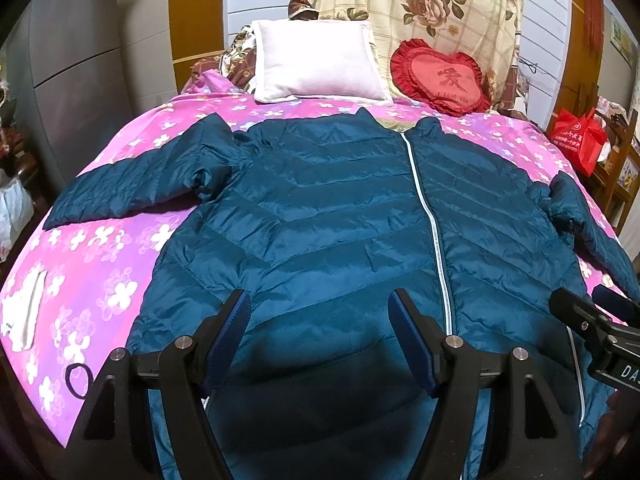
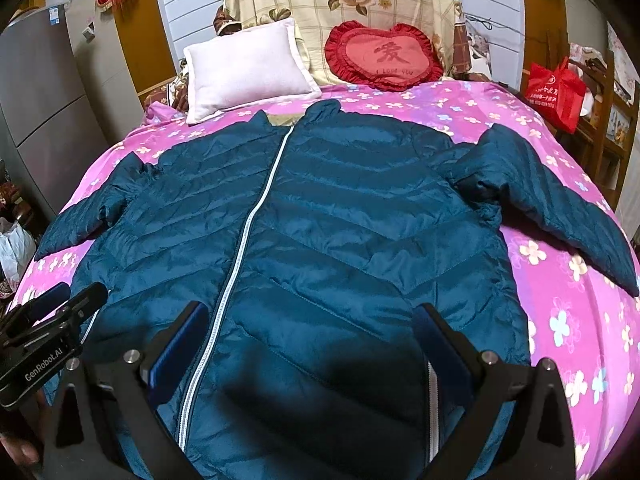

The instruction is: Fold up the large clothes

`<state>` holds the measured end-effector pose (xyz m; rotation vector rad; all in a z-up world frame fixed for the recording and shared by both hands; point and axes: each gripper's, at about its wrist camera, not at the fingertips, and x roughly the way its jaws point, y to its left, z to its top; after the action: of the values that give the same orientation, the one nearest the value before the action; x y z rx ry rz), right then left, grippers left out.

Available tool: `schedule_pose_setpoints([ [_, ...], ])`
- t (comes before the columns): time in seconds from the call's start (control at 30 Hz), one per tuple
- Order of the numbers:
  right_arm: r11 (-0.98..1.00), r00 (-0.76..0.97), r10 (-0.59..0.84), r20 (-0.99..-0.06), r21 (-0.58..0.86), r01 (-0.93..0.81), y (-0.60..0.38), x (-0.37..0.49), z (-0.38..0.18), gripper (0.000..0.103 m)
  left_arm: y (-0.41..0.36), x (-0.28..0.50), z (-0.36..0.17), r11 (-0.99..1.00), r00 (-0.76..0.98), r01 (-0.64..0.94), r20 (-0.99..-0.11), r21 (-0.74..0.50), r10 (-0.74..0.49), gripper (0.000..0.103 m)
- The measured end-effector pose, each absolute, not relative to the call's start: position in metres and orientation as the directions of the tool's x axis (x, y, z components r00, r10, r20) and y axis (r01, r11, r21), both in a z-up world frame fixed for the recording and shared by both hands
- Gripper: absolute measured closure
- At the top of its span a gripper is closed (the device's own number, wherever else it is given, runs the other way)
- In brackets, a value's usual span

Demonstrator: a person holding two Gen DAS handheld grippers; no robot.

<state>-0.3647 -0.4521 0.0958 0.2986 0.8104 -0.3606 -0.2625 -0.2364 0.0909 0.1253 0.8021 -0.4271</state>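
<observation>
A dark teal quilted puffer jacket (image 1: 340,208) lies front up on the pink flowered bedspread (image 1: 100,264), zipped with a white zipper (image 1: 428,208), collar toward the pillows, both sleeves spread out. It fills the right wrist view too (image 2: 340,220). My left gripper (image 1: 320,304) is open and empty, above the jacket's lower left panel near the hem. My right gripper (image 2: 312,316) is open and empty, above the lower right panel. Each gripper shows at the edge of the other's view: the right one (image 1: 592,320), the left one (image 2: 52,320).
A white pillow (image 1: 316,60) and a red heart cushion (image 1: 444,76) lean at the head of the bed. A white cloth (image 1: 24,312) and a black hair tie (image 1: 78,380) lie on the bedspread at left. A red bag (image 2: 556,92) sits on a chair at right.
</observation>
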Motion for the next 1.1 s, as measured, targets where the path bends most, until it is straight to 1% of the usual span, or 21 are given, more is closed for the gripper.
schedule_pose_setpoints([
  [0.23,0.901,0.635,-0.222,-0.740,0.094,0.425,-0.455,-0.359,0.092,0.000,-0.246,-0.258,0.085,0.904,0.608,0.424,-0.722,-0.054,-0.329,0.060],
  [0.57,0.900,0.627,-0.221,-0.747,0.091,0.426,-0.458,-0.353,0.088,0.000,-0.247,-0.253,0.081,0.903,0.603,0.425,-0.726,-0.056,-0.329,0.060],
  [0.8,0.904,0.612,-0.234,-0.756,0.063,0.424,-0.459,-0.342,0.084,0.000,-0.249,-0.244,0.075,0.908,0.600,0.417,-0.735,-0.050,-0.316,0.060],
  [1.1,0.900,0.611,-0.225,-0.759,0.079,0.429,-0.465,-0.324,0.082,0.000,-0.250,-0.231,0.068,0.914,0.598,0.404,-0.744,-0.041,-0.298,0.060],
])
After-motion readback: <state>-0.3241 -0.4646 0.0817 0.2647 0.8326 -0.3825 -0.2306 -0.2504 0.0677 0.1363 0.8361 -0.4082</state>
